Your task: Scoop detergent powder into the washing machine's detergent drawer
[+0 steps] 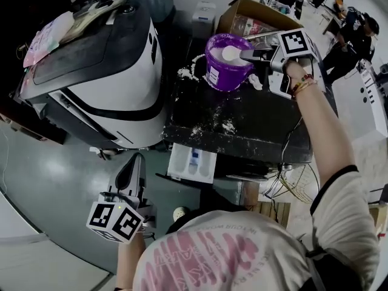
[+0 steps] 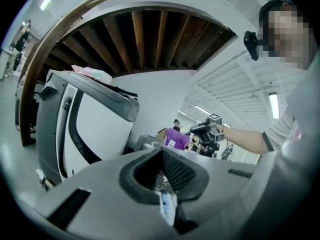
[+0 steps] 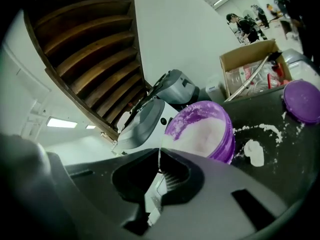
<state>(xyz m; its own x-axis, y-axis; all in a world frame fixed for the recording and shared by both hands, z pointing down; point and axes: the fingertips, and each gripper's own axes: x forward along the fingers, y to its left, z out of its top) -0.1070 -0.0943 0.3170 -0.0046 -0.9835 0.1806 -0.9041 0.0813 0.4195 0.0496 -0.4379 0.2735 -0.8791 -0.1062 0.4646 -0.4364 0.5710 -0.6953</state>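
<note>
The task seems to be in its early part. The right tongs (image 1: 251,55) are pressed together on the thin handle of a white scoop (image 1: 231,54). Its bowl is heaped with powder and hangs just above the purple tub (image 1: 225,73), at about 1 o'clock in the head view. So the scooping looks done. I judge that what is left is to carry the scoop to the detergent drawer (image 1: 193,162) and tip it.

The drawer stands pulled out, at 6 o'clock from the tub and well apart from it, below the front edge of the tabletop (image 1: 260,129). Whether it holds any powder already I cannot tell. The left tongs (image 2: 162,154) are pressed together with nothing between them. They wait low at 7 o'clock, near the drawer, and point toward it.

The tabletop is black and not clean: spilled powder (image 1: 228,126) lies in patches around the tub. In the right gripper view the purple lid (image 3: 302,101) lies at 3 o'clock from the tub. The washing machine (image 1: 115,96) stands at 9 o'clock from the tub, just beside the tabletop. A cardboard box (image 1: 250,16) is behind the tub at 12 o'clock.

The floor (image 1: 54,180) is grey and shiny. The room is large and bright, and some people (image 1: 354,38) stand far off at 2 o'clock.
</note>
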